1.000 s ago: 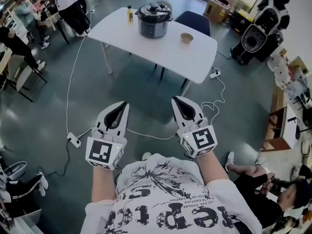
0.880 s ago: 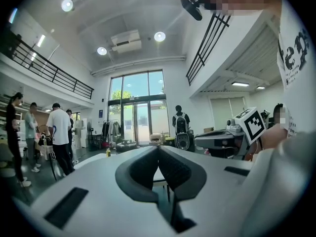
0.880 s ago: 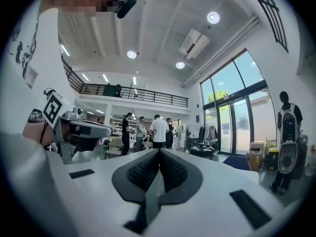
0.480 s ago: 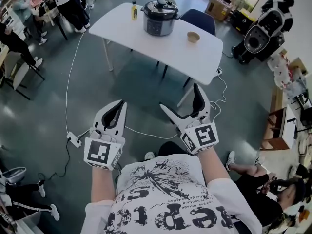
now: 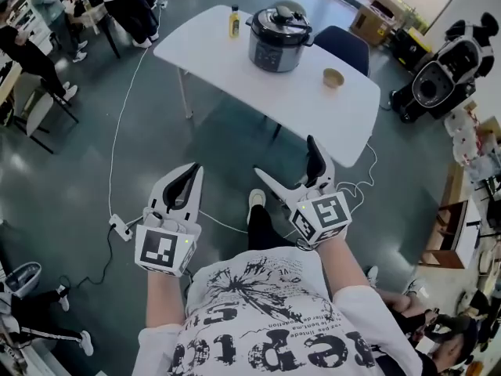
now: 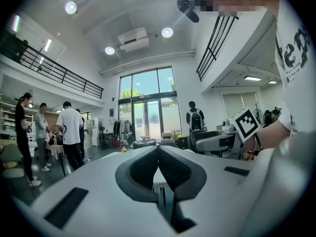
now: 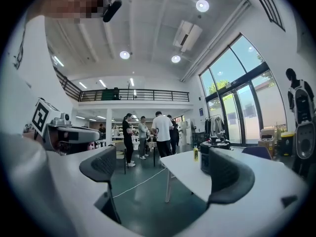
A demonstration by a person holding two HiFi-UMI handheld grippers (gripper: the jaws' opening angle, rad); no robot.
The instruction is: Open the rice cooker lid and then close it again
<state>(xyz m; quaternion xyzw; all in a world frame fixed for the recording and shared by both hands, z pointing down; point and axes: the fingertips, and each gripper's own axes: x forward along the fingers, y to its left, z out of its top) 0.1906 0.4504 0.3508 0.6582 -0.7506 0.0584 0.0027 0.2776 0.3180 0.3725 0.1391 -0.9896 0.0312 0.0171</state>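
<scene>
The silver rice cooker (image 5: pixel 278 41) with its black lid down stands on the white table (image 5: pixel 235 65), far ahead of both grippers. My left gripper (image 5: pixel 192 169) is held out at waist height with its pads pressed together and nothing in them (image 6: pixel 158 149). To its right, my right gripper (image 5: pixel 286 159) has its jaws spread wide and still opening, with nothing between them (image 7: pixel 165 169). In the right gripper view the rice cooker (image 7: pixel 210 154) shows partly behind the right jaw.
A yellow bottle (image 5: pixel 233 22) and a small bowl (image 5: pixel 333 77) share the table. A dark blue chair (image 5: pixel 344 45) stands behind it. A white cable (image 5: pixel 117 147) runs across the floor to a power strip (image 5: pixel 119 227). People stand at upper left; a black-and-white robot (image 5: pixel 442 81) at right.
The right gripper's jaws have gone from shut to wide open. Both grippers have moved forward, and the table with the cooker appears nearer. The left gripper stays shut.
</scene>
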